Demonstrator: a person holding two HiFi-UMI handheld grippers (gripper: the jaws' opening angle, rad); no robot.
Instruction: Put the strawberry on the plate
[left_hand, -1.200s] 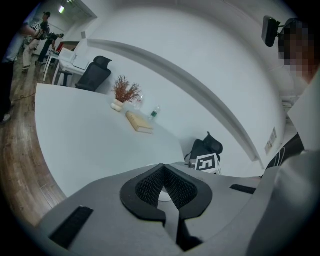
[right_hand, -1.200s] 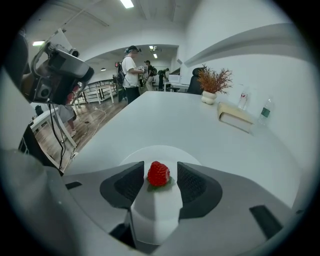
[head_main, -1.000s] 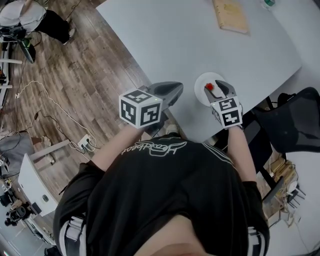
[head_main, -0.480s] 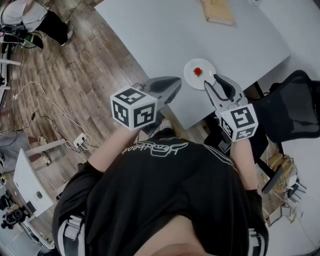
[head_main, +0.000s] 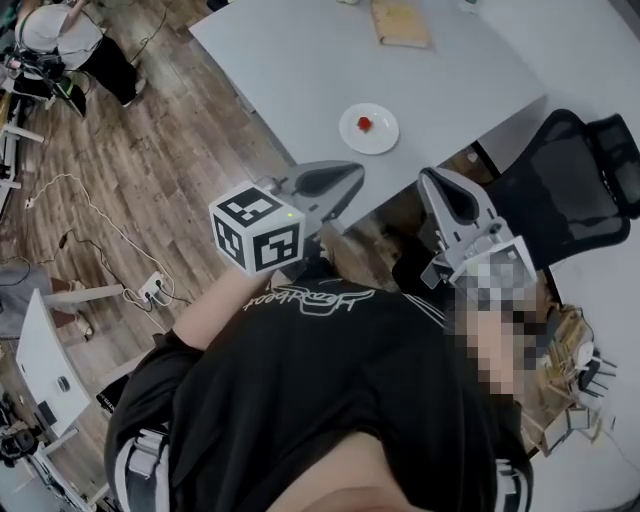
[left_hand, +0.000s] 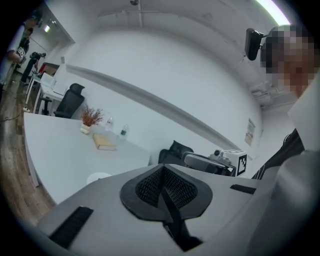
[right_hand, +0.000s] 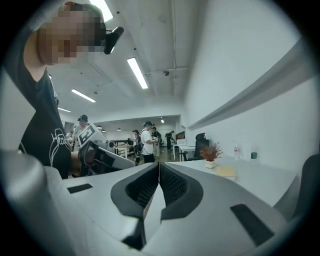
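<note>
On the grey table (head_main: 300, 60) stands a small white plate (head_main: 382, 140) with the red strawberry (head_main: 364, 124) lying on it. Both grippers are held off the table's near edge, close to the person's body. My left gripper (head_main: 352, 174) points toward the table, jaws shut and empty; the left gripper view shows the pads meeting (left_hand: 161, 172) and the plate (left_hand: 98, 178) small beyond them, the strawberry not visible there. My right gripper (head_main: 432, 180) is to the right, over the floor by the chair. Its jaws (right_hand: 159, 170) are shut with nothing between them.
A tan book (head_main: 398, 22) lies at the table's far side. A black office chair (head_main: 575, 180) stands right of the table's corner. The wooden floor on the left carries cables and a power strip (head_main: 150, 290). Another person (head_main: 60, 35) is at the top left.
The right gripper has drawn back from the plate to the person's side and its jaws have closed empty. The strawberry stays on the plate. The left gripper has pulled back slightly.
</note>
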